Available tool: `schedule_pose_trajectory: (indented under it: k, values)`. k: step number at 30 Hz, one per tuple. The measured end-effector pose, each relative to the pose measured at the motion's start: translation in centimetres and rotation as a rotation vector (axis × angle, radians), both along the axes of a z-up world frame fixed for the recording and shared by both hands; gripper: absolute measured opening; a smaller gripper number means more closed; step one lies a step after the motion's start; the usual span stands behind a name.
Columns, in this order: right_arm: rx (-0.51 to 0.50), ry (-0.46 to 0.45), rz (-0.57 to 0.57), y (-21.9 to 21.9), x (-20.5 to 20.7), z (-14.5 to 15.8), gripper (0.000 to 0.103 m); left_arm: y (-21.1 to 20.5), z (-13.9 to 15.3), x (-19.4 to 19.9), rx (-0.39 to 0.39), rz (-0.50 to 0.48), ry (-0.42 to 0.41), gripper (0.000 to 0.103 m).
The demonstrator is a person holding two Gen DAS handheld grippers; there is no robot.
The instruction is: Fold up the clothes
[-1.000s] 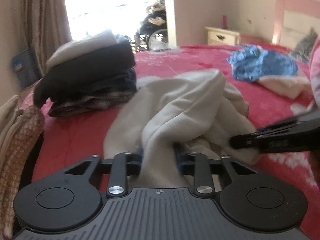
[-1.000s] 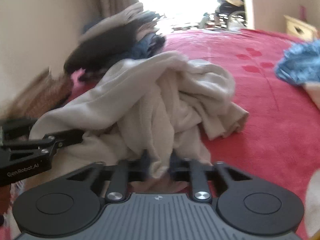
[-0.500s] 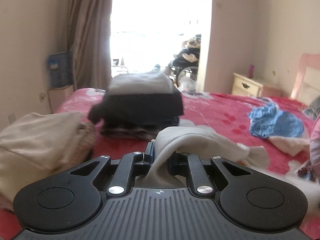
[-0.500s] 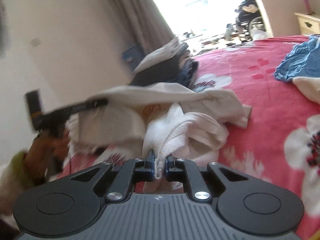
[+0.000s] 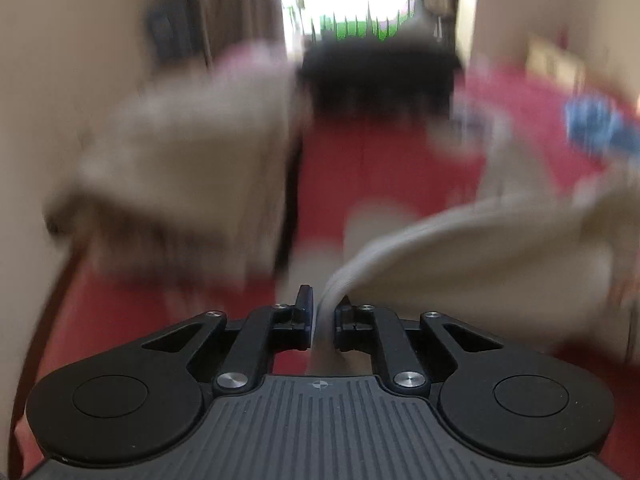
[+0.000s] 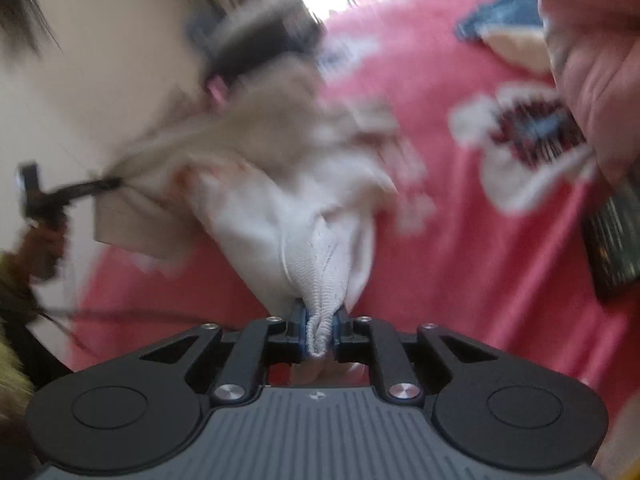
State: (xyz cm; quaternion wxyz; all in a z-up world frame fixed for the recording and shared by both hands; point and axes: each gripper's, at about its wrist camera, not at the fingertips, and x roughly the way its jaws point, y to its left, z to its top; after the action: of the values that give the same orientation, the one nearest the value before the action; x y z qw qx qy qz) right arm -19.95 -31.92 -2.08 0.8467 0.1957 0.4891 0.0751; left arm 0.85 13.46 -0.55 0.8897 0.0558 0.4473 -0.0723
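Note:
A cream-white garment (image 6: 288,184) hangs stretched between both grippers above the red bed. My left gripper (image 5: 323,312) is shut on one edge of it (image 5: 460,240), which trails off to the right. My right gripper (image 6: 320,332) is shut on a bunched ribbed hem of the same garment. In the right wrist view the left gripper (image 6: 60,196) shows at the far left, pulling the cloth taut. Both views are motion-blurred.
A stack of folded dark clothes (image 5: 380,76) sits at the far side of the red floral bedspread (image 6: 460,240). A beige folded pile (image 5: 180,176) lies at left. A blue garment (image 5: 600,132) lies at right. A dark object (image 6: 612,248) is at the right edge.
Both grippers have lifted the cream garment off the bed and swung fast; the cloth now spreads between them, and the views are blurred by motion.

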Motion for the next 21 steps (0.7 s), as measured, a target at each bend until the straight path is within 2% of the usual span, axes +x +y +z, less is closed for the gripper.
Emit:
schedule_pose_trajectory:
  k: [2, 3, 5, 6, 7, 9, 10, 13, 17, 19, 21]
  values:
    - [-0.028, 0.052, -0.003, 0.0, 0.2, -0.8, 0.026, 0.3, -0.8, -0.7, -0.012, -0.030, 0.061, 0.023]
    - [-0.029, 0.055, -0.013, -0.2, -0.2, -0.9, 0.027, 0.3, -0.4, -1.3, -0.025, -0.066, 0.050, 0.026]
    - [-0.026, 0.037, -0.055, -1.0, -1.0, -0.5, 0.035, 0.1, 1.2, -2.5, -0.039, -0.133, -0.006, 0.043]
    - [-0.017, 0.020, -0.086, -1.5, -1.4, 0.0, 0.040, -0.2, 2.1, -2.9, -0.044, -0.164, -0.040, 0.048]
    - [-0.003, 0.001, -0.119, -1.9, -1.8, 0.5, 0.041, -0.7, 3.0, -3.2, -0.049, -0.192, -0.072, 0.058]
    - [0.052, -0.063, -0.197, -3.0, -2.2, 1.2, 0.045, -2.5, 4.1, -2.7, -0.074, -0.276, -0.128, 0.068]
    - [0.086, -0.103, -0.225, -3.3, -2.2, 1.4, 0.046, -3.7, 4.4, -2.1, -0.089, -0.329, -0.149, 0.070]
    - [0.102, -0.184, -0.203, -2.8, 0.8, 1.2, 0.051, -9.2, 3.7, 0.7, -0.114, -0.520, -0.172, 0.074]
    - [0.101, -0.284, -0.153, -1.3, 5.4, 0.4, 0.052, -17.7, 1.3, 4.3, -0.096, -0.700, -0.192, 0.076]
    - [0.083, -0.305, -0.130, -0.2, 7.7, -0.7, 0.053, -21.3, -0.2, 5.4, -0.054, -0.736, -0.214, 0.076]
    - [0.060, -0.302, -0.105, 1.0, 9.4, -2.0, 0.053, -24.2, -1.5, 6.4, -0.013, -0.724, -0.241, 0.073]
